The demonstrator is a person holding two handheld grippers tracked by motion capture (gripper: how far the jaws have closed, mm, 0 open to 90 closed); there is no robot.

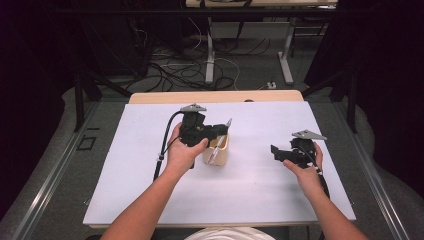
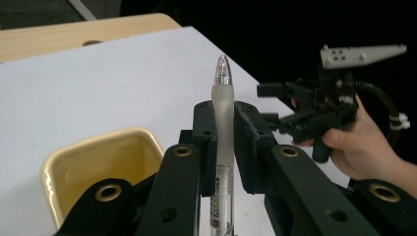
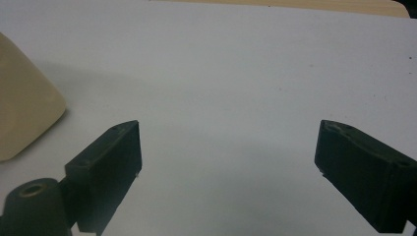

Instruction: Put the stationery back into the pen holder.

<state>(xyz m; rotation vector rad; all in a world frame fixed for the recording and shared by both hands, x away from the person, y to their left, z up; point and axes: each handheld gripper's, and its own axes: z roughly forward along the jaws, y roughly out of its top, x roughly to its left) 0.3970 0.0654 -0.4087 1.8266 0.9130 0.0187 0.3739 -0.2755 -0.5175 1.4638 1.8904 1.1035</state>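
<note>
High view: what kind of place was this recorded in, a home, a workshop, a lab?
Most likely a lab or recording rig. A white table stands inside a dark metal frame, loose cables trail across the floor behind it, and more desk legs stand beyond.

One pen [image 2: 223,105], one cup [image 2: 105,164], two grippers

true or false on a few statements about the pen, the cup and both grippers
1. The left gripper is shut on the pen. True.
2. The right gripper holds the cup. False: its jaws stand wide open with nothing between them.
3. The pen lies flat on the table. False: it is held in the air over the cup.
4. The cup is yellowish inside. True.
5. The right gripper is apart from the cup. True.
</note>
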